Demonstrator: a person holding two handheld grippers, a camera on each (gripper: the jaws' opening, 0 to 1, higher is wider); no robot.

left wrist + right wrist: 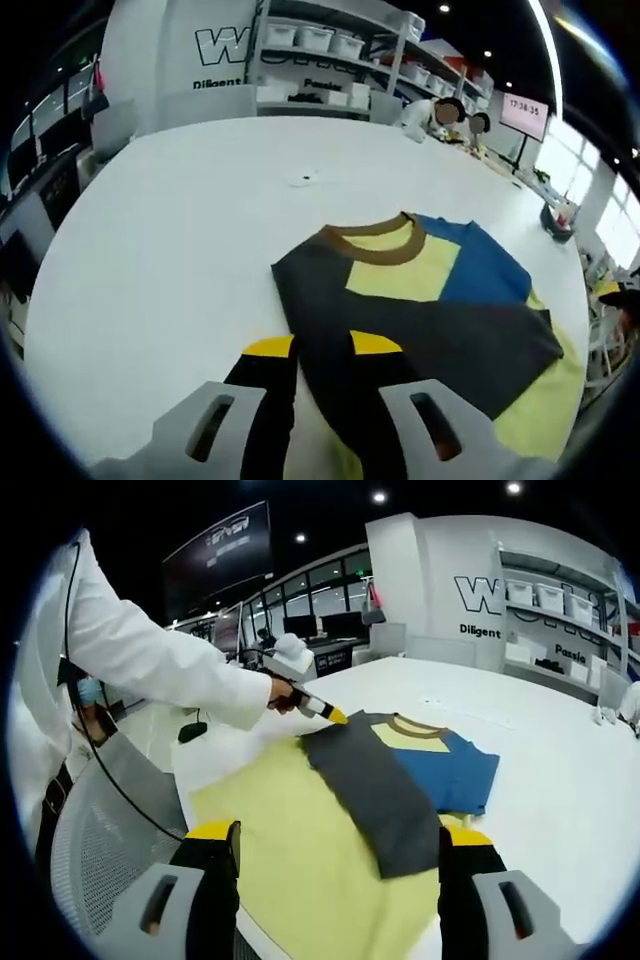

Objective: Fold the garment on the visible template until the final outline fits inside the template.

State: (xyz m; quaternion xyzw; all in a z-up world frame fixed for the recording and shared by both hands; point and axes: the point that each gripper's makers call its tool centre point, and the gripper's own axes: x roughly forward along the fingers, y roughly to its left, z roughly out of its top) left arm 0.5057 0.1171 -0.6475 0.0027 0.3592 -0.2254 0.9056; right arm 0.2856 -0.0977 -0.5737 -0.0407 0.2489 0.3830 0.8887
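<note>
**Folded Shirt Ahead of Parted Jaws**

Yellow-tipped jaws of the left gripper (321,385) stand parted, astride the garment (420,310) edge, not visibly gripping it. Its dark folded panel runs away rightward over the yellow template (300,850). Right gripper (340,865), likewise parted and empty, hovers above the template's near edge.

Your left claw (322,365) sits low over the garment (420,300), its two yellow-tipped black fingers (268,352) spread apart, with dark grey cloth lying between them. The garment rests on the white counter (180,230) toward its right edge: a dark grey panel is folded diagonally across the front, a brown collar (378,240) points to the counter's far edge, a blue part shows on the right, and pale yellow fabric spreads beneath. Shelves of white bins (330,45) stand beyond the counter.
</note>
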